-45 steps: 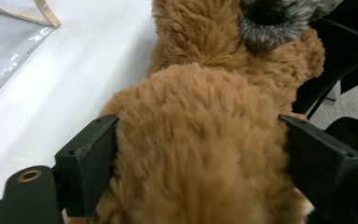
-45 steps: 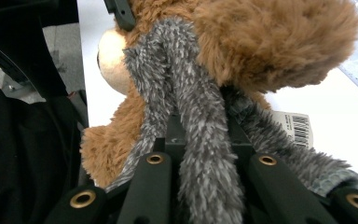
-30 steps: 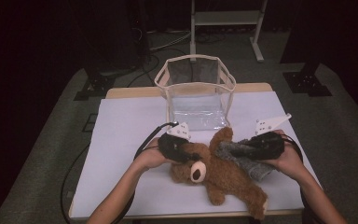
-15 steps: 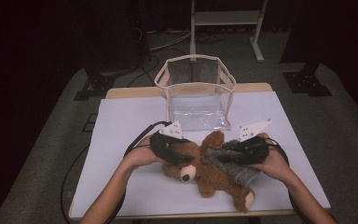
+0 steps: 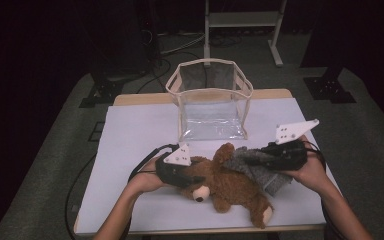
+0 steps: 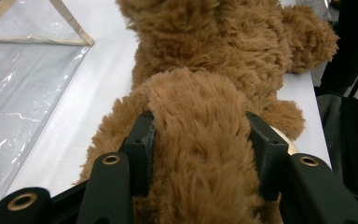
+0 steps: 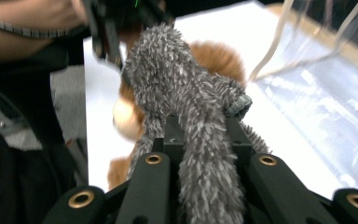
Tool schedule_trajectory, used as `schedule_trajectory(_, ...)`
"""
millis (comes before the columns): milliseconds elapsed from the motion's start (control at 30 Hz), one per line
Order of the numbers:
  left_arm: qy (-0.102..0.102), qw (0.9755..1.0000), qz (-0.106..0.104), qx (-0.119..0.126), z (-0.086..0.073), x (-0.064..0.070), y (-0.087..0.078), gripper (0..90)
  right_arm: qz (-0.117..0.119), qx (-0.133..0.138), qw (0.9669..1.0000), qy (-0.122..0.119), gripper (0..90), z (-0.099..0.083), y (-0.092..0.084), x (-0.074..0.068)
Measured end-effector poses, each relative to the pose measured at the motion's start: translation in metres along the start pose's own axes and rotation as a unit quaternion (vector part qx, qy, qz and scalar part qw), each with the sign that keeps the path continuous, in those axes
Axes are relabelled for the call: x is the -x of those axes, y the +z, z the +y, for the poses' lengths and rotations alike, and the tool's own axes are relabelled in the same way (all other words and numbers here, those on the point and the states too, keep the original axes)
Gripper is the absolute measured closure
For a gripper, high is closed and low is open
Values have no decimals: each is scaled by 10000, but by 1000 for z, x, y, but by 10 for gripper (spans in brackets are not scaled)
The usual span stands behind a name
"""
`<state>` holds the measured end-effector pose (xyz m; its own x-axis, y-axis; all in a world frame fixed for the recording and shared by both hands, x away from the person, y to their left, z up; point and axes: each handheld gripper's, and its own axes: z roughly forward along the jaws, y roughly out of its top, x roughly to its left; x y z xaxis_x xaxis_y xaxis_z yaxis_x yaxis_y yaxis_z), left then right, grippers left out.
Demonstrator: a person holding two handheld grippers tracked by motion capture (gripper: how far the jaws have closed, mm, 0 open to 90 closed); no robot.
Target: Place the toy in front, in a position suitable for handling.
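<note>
A brown teddy bear lies on its side on the white table, head toward the near edge. My left gripper comes at it from the left. Its jaws have just been closing, and in the left gripper view they press on a thick brown part of the teddy bear. My right gripper is shut on a grey fuzzy cloth that drapes over the bear's back. In the right gripper view the grey cloth runs up between the jaws of the right gripper.
An open clear plastic bag with a beige rim stands at the back middle of the table, just beyond the bear; its clear wall is close on the left in the left gripper view. Dark floor and stand legs surround the table.
The left gripper has slid a little toward the near edge and closed on the bear. The right gripper has risen with the grey cloth. The bear has turned slightly.
</note>
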<state>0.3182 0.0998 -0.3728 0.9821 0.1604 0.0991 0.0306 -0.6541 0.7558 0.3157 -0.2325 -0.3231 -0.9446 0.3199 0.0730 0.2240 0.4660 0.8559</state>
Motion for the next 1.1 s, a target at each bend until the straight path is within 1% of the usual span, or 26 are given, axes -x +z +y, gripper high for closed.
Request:
schedule_trajectory(67, 7, 10000, -2, 1, 1, 2, 0, 517, -5, 51, 10000, -9, 753, 10, 0, 4)
schedule_trajectory(133, 39, 10000, 10, -1, 1, 3, 0, 515, 116, -57, 9999, -41, 751, 17, 11, 5)
schedule_trajectory(200, 42, 10000, 0, 21, 0, 5, 0, 512, 158, -284, 9994, -115, 749, 21, 25, 3)
schedule_trajectory(267, 83, 10000, 18, 9, 0, 6, 0, 511, 257, -532, 9981, -184, 749, 21, 44, 2)
schedule_trajectory(333, 116, 9999, 28, 23, -1, 8, 0, 509, 291, -738, 9966, -238, 749, 20, 57, -1)
schedule_trajectory(367, 114, 9999, 24, 46, -2, 8, -1, 508, 287, -844, 9956, -279, 748, 18, 62, -2)
schedule_trajectory(433, 82, 9999, -8, 93, -3, 9, 0, 508, 202, -1108, 9930, -365, 747, 14, 68, -5)
schedule_trajectory(467, 64, 9999, -7, 114, -4, 9, 0, 509, 212, -1148, 9926, -341, 747, 12, 68, -6)
schedule_trajectory(567, 57, 9999, 20, 135, -4, 9, -1, 509, 188, -1186, 9922, -329, 746, 8, 58, -6)
schedule_trajectory(667, 34, 9998, 20, 173, -5, 9, -1, 509, 114, -1185, 9927, -170, 745, -2, 41, -4)
schedule_trajectory(733, 50, 9998, 23, 167, -4, 9, -1, 509, 16, -1175, 9930, -96, 745, -11, 28, -1)
schedule_trajectory(833, 77, 9999, 16, 145, -4, 9, -1, 507, -101, -1141, 9932, 183, 745, -25, 10, 5)
schedule_trajectory(867, 69, 9999, 2, 154, -4, 9, -1, 507, -96, -1114, 9934, 241, 745, -30, 6, 7)
schedule_trajectory(967, 58, 9998, -18, 162, -4, 9, -1, 506, -109, -1033, 9939, 375, 745, -43, -3, 8)
schedule_trajectory(1100, 56, 9998, -31, 180, -5, 9, -1, 503, -126, -881, 9949, 481, 745, -55, -11, 7)
